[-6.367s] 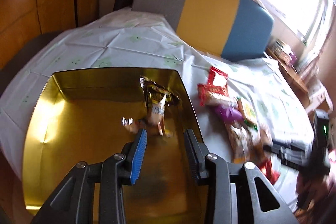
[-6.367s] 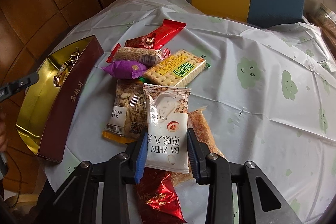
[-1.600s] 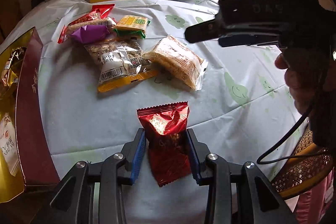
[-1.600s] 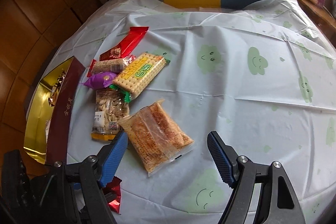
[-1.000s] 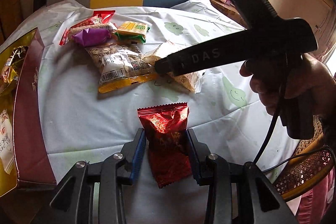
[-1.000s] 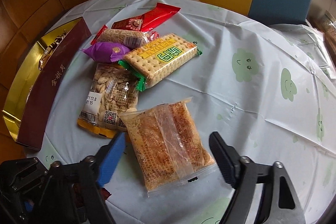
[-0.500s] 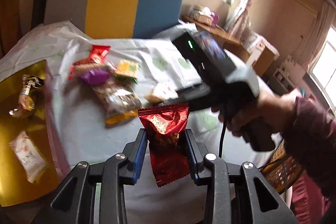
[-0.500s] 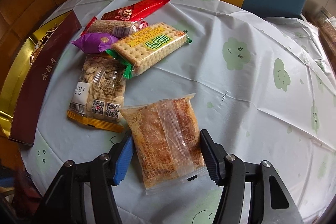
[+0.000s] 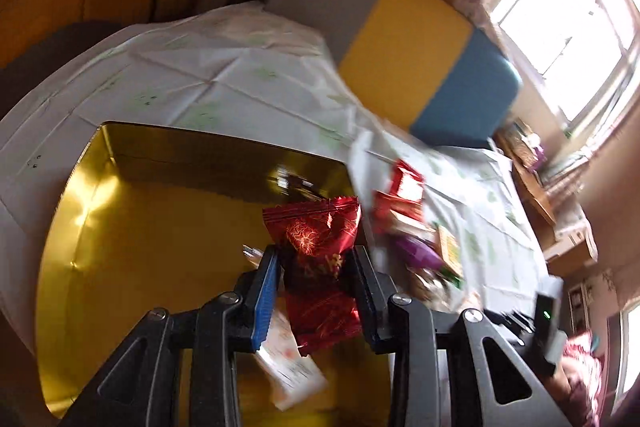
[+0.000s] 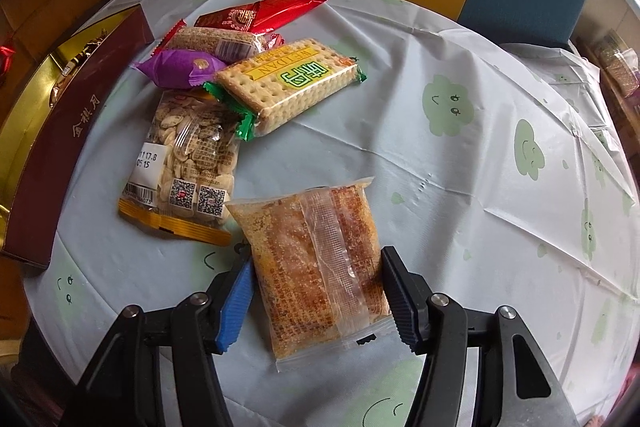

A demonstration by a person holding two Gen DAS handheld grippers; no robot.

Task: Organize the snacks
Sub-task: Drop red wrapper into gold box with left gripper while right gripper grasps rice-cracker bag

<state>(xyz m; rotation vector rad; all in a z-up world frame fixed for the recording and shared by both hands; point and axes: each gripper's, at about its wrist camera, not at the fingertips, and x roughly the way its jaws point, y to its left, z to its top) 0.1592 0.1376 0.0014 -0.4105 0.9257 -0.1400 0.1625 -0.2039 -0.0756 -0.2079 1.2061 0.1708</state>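
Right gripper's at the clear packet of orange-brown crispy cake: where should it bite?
Grip the clear packet of orange-brown crispy cake across its long side edges near the lower end, coming from the near edge. It lies flat, lengthwise between the right gripper fingers, which already straddle it.

Six snack packets lie on the table: one long red wrapper [image 10: 264,13] and one sesame bar [image 10: 218,43] nearest the far edge, one purple packet [image 10: 180,69], one cracker pack [image 10: 288,87], one bag of seeds [image 10: 188,155], and one clear-wrapped crisp cake [image 10: 320,267] nearest the near edge. One gold box [image 9: 152,227] sits at the table's left edge, with one white packet [image 9: 288,367] and one dark candy packet [image 9: 296,185] inside. One red foil packet [image 9: 320,267] hangs above the box. Two grippers are seen: one left gripper [image 9: 316,291], one right gripper [image 10: 320,295].
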